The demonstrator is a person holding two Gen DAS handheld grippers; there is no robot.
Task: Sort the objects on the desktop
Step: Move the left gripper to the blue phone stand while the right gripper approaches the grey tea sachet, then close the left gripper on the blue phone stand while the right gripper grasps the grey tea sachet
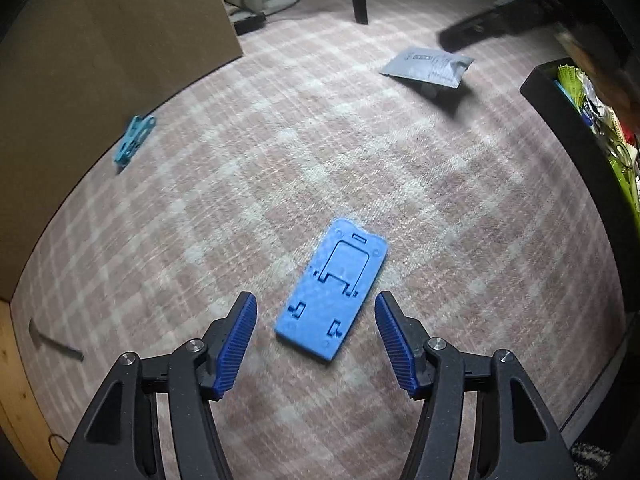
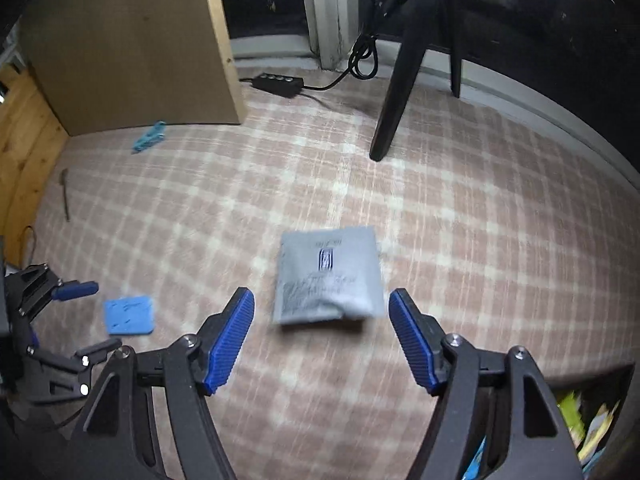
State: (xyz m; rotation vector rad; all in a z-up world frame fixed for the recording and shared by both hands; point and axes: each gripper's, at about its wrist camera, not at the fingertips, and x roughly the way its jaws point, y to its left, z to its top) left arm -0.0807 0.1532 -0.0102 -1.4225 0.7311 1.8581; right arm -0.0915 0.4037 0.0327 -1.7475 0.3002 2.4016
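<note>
A flat blue plastic plate (image 1: 332, 290) lies on the pink checked carpet, just ahead of my open left gripper (image 1: 316, 304); it also shows in the right wrist view (image 2: 130, 315). A grey foil pouch (image 2: 328, 276) lies just ahead of my open right gripper (image 2: 322, 300); it also shows in the left wrist view (image 1: 428, 66). A teal clothes peg (image 1: 134, 138) lies by the cardboard box, also seen in the right wrist view (image 2: 150, 136). A thin dark stick (image 2: 65, 196) lies at the left, also in the left wrist view (image 1: 54, 342). Both grippers are empty.
A cardboard box (image 2: 128, 44) stands at the back left, wooden furniture (image 2: 24, 140) beside it. A black bin (image 1: 580, 136) holding several colourful items stands at the right. A black chair leg (image 2: 396, 92) and a power strip (image 2: 280, 82) are at the back.
</note>
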